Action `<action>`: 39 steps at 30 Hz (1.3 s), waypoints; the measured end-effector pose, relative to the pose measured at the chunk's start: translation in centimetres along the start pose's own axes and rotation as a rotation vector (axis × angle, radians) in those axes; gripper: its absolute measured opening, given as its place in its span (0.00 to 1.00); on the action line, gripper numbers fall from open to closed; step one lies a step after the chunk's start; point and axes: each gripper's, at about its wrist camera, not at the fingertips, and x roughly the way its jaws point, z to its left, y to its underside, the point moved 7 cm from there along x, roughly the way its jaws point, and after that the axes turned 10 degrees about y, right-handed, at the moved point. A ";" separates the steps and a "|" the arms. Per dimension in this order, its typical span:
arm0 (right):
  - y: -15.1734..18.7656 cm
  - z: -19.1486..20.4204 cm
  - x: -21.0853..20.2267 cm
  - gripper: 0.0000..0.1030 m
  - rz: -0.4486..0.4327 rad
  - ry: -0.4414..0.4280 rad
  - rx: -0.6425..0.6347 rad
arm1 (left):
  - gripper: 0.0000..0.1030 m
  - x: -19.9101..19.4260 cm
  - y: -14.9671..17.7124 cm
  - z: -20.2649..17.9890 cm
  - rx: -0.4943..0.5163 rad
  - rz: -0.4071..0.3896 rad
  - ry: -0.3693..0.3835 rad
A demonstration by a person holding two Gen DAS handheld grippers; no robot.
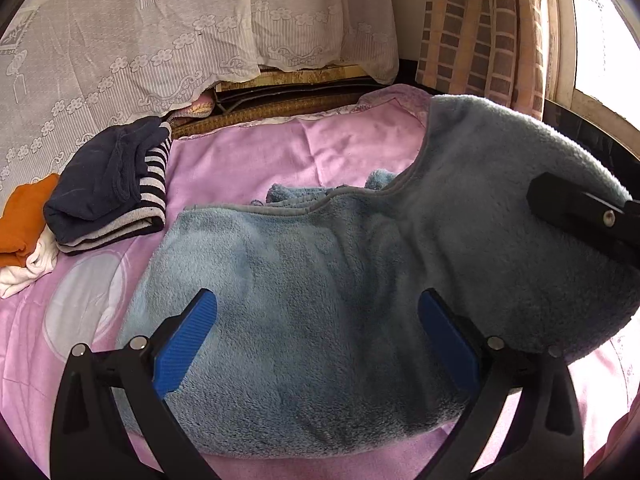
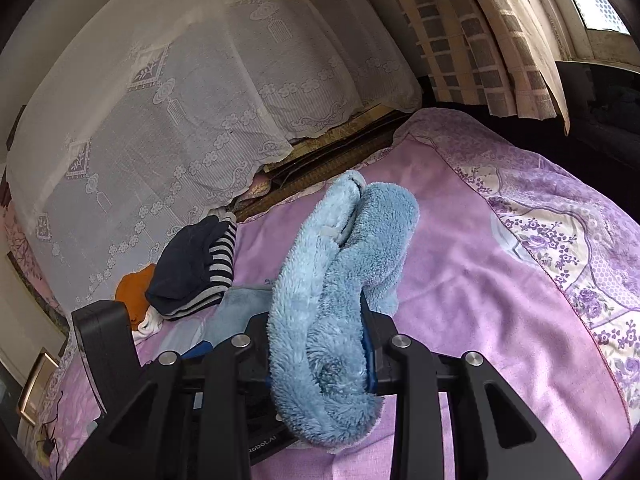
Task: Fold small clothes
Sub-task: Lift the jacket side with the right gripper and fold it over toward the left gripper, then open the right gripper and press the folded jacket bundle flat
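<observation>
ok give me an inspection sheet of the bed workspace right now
surface: pink bedspread, floral border at the far side.
job's things: blue fleece garment spread on the bed, one part lifted.
clutter: folded navy striped garment, orange cloth and white cloth piled at the left.
grippers: left gripper open over the fleece; right gripper shut on a bunched fold of it.
cables: thin dark cord near the bed edge.
surroundings: lace cover, checked curtain, window.
</observation>
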 end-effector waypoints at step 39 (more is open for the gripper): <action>8.8 22.3 7.8 0.30 0.156 -0.079 -0.404 | 0.96 -2.8 5.6 20.3 -0.249 0.077 -0.130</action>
